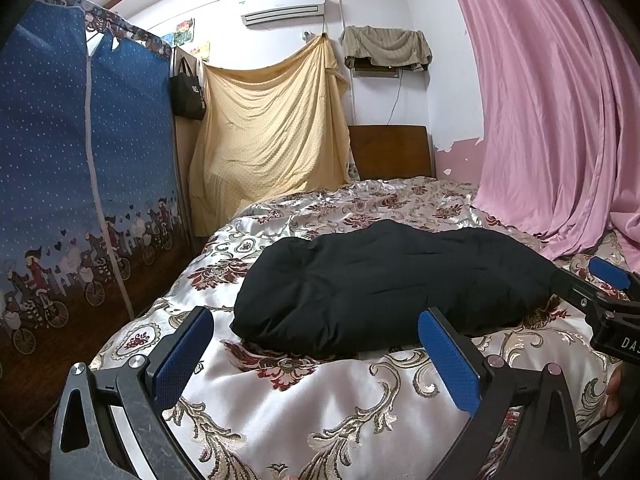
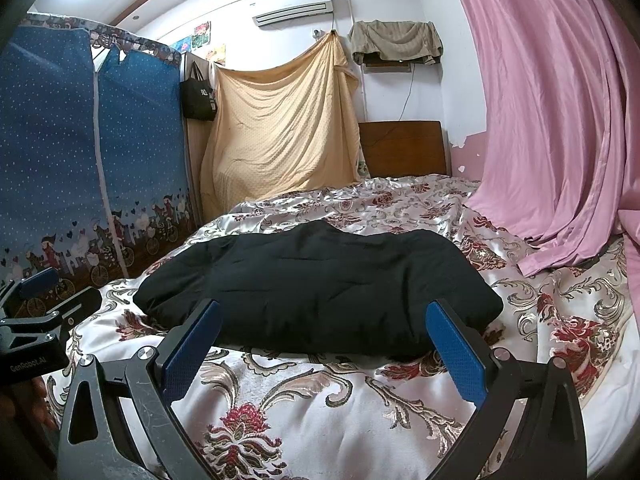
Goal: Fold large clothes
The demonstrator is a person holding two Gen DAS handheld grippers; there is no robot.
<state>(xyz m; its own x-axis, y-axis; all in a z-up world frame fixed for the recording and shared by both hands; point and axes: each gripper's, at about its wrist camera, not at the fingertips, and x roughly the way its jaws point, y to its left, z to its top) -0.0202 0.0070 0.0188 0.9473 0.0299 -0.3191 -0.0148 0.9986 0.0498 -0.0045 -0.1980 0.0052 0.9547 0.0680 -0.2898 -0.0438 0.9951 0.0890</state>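
black garment [image 1: 384, 280]: folded bulk, what kind it is cannot be told; its underside hidden against the bedspread [image 1: 304, 412]
right gripper [image 1: 600, 280]: in the left wrist view cut off by the right edge
left gripper [image 2: 44, 288]: in the right wrist view cut off by the left edge
headboard [image 2: 402, 148]: lower part hidden behind the bedding
black bag [image 2: 198, 96]: print too small to read

A lived-in home bedroom. Shown by a bed [image 2: 400, 208] under a glossy floral bedspread, wooden headboard [image 2: 402, 148] at its far edge against the wall. Beside its left edge, a zipped blue fabric wardrobe [image 2: 80, 152]. Along the right edge, pink curtains [image 2: 552, 112]. Above, a wall air conditioner [image 2: 294, 6]; nearby, a hanging yellow sheet [image 2: 280, 128] and black tote bag [image 2: 198, 94].
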